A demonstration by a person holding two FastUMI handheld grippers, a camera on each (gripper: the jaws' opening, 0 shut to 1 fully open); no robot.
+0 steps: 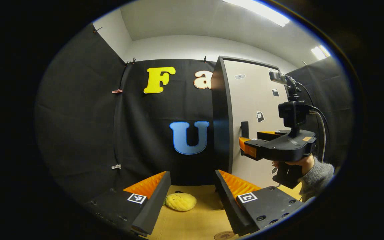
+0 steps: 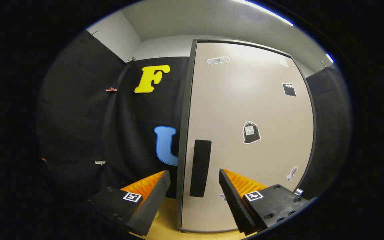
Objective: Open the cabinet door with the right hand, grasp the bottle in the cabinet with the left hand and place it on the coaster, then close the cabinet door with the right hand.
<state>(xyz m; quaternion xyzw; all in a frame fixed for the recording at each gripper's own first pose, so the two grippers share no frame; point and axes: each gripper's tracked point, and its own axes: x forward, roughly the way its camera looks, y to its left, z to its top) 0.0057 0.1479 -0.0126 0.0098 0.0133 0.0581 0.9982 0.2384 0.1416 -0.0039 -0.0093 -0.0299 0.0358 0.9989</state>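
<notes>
Tabletop [image 1: 192, 223] open; right gripper [image 2: 192, 186] straddles handle [image 2: 200, 168]

The left gripper [image 1: 192, 190] has a dark, screw-studded body, ribbed finger pads [image 1: 147, 184] and square black-and-white marker tags. The right gripper [image 1: 245, 146] carries a black camera on a post, with trailing cables. The hand [image 1: 297, 162] holding it wears a grey knitted sleeve [image 1: 317, 178].

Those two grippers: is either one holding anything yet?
No. The left gripper and right gripper are both open and empty; the door handle is not yet gripped.
</notes>
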